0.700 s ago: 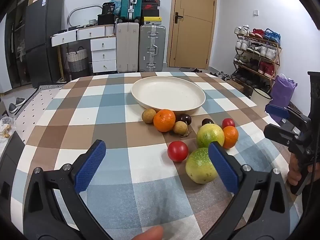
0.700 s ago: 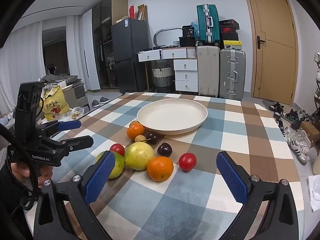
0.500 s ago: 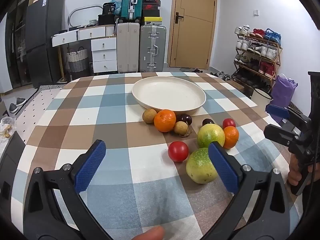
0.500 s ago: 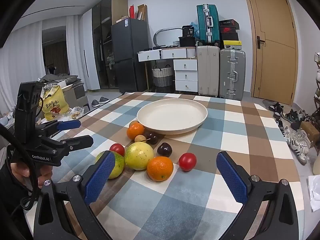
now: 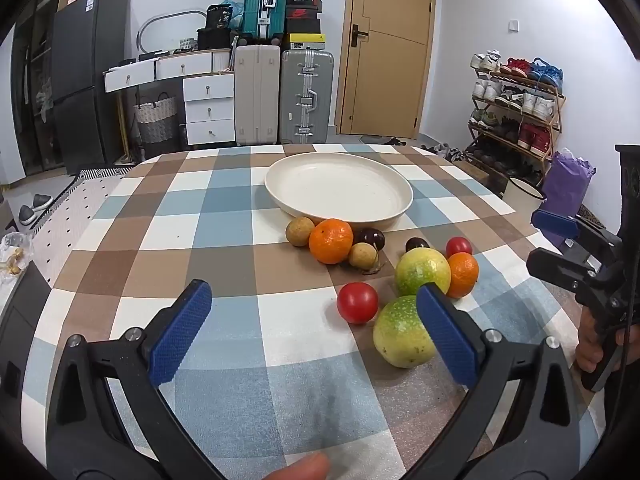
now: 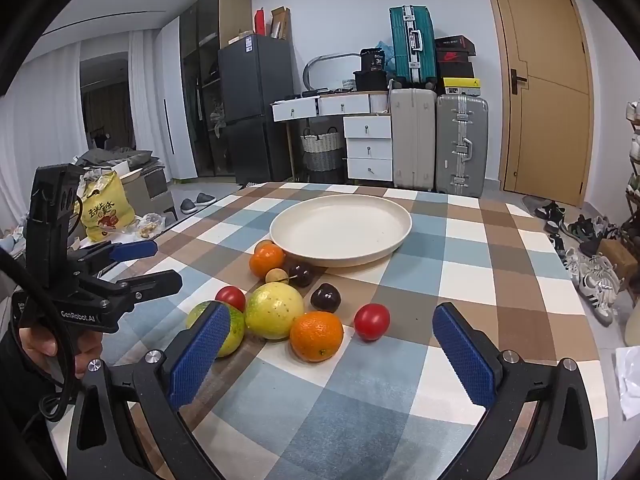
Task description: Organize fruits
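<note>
Left tongs spread – level | right tongs spread – over fruits

left wrist: table's near-left, low | right wrist: near-right | shared: plate

Fruit cluster crowds the plate's near rim; its far side looks open.

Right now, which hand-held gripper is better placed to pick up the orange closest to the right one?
Right. That orange lies straight ahead between the open fingers of the right hand-held gripper. For the left hand-held gripper, it sits behind two green fruits.
</note>
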`<state>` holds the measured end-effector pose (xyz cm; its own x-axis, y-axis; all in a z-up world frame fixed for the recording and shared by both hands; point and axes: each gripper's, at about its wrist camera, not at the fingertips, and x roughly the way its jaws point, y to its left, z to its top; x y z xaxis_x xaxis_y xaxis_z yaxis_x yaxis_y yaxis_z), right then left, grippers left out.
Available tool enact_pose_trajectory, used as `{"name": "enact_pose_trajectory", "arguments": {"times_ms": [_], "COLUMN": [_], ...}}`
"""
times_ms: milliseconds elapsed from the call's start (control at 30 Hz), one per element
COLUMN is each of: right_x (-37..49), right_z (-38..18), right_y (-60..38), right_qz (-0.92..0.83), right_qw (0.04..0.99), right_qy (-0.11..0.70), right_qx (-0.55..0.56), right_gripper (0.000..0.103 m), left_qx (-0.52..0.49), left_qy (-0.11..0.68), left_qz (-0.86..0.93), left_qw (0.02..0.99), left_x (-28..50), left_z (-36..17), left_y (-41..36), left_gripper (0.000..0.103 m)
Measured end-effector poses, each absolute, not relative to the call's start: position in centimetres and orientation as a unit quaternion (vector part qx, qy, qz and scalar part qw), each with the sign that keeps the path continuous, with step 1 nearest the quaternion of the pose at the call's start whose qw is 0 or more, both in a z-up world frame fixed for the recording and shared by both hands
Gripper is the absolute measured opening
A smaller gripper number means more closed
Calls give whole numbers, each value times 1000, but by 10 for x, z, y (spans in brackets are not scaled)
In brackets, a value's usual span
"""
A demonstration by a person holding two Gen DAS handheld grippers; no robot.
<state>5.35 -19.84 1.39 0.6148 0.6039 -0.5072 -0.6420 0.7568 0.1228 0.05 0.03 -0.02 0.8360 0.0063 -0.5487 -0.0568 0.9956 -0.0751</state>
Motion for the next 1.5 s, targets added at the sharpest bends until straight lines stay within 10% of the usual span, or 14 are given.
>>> {"name": "enact_pose_trajectory", "arguments": {"times_ms": [1500], "right_x": [53], "right_z": [12], "right_y": [-199], "right_qz": [347], "right_qw": [897], "right_qy": [271], "right_qx": [-38], "right_gripper": [103], "left_qx": [-44], "left_qy": [285], "left_qz": [17], "left_qw": [957], "left_x": [-2], "left_z": [2], "left_y": [2], "left_gripper": [102]}}
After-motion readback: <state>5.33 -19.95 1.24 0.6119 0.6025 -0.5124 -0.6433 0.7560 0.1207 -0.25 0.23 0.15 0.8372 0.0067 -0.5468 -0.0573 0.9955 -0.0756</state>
